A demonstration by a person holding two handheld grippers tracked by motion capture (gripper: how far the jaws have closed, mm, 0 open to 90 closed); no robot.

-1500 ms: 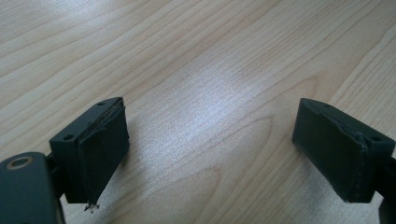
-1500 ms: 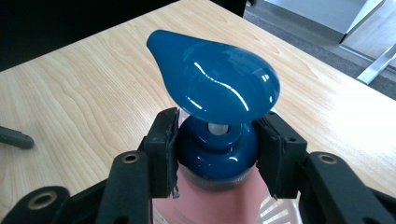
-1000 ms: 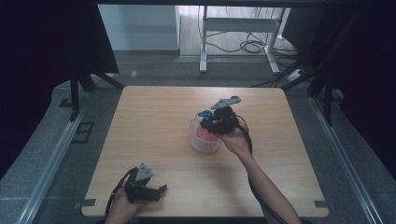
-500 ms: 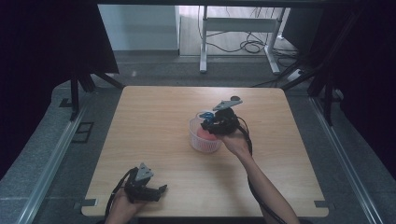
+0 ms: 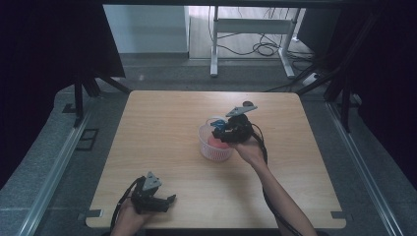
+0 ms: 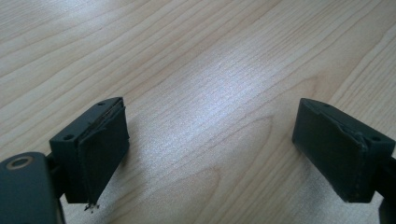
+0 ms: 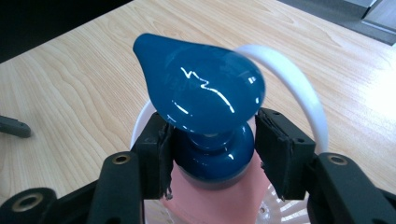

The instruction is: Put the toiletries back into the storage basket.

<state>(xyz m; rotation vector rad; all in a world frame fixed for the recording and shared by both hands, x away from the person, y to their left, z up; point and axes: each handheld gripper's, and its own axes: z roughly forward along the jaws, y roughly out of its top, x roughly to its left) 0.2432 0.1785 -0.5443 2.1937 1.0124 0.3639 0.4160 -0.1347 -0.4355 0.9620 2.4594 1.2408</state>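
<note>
A pink bottle [image 7: 219, 200] with a glossy blue pump head [image 7: 201, 93] stands inside a white basket [image 5: 214, 151] near the table's middle. My right gripper [image 7: 212, 149] reaches over the basket [image 7: 299, 93], one jaw on each side of the pump's blue neck. Its jaws have just been opening. The left pad [image 7: 156, 154] lies close against the neck and a thin gap shows at the right pad [image 7: 275, 149]. In the high view, my right gripper [image 5: 223, 130] hovers above the pink bottle [image 5: 216, 142]. My left gripper [image 5: 167, 200] rests at the front left edge, open over bare wood [image 6: 210, 140].
The white basket's hoop handle [image 7: 306, 100] arches behind the pump head. A wooden table [image 5: 162, 128] stretches wide to the left and far side. Cables trail from both grippers. A metal frame [image 5: 246, 27] and floor cables lie beyond the far edge.
</note>
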